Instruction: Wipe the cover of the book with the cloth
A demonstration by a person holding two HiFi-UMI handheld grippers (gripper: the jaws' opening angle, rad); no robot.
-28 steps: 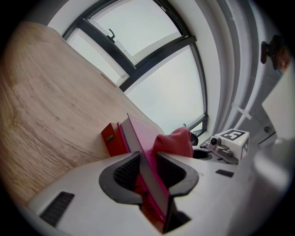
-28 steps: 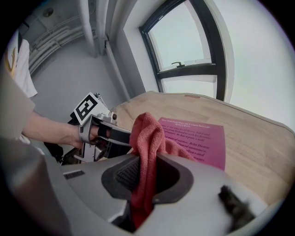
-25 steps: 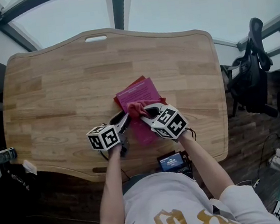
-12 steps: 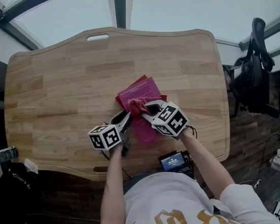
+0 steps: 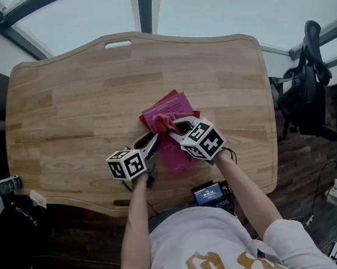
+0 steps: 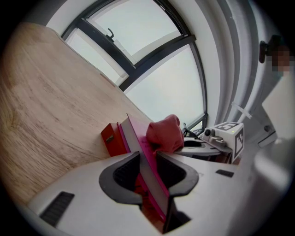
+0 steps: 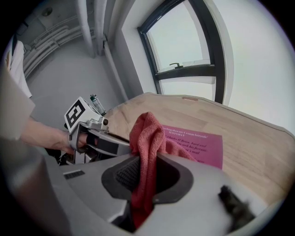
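Edged up-frame since earlier, we note: right gripper (image 5: 175, 128) pinching nubby red cloth (image 5: 164, 123); left gripper (image 5: 152, 142) clamps flat pink book (image 5: 176, 106) edge, cloth seemingly touching.

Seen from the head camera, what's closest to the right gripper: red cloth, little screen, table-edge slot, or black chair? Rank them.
1. red cloth, held by the right gripper
2. little screen, by the near edge of the table
3. slot, in its far edge
4. black chair, far right

Cloth (image 7: 146, 133) looks nubbly woven, book (image 7: 203, 145) smooth paper, table (image 5: 61, 114) matt wood.
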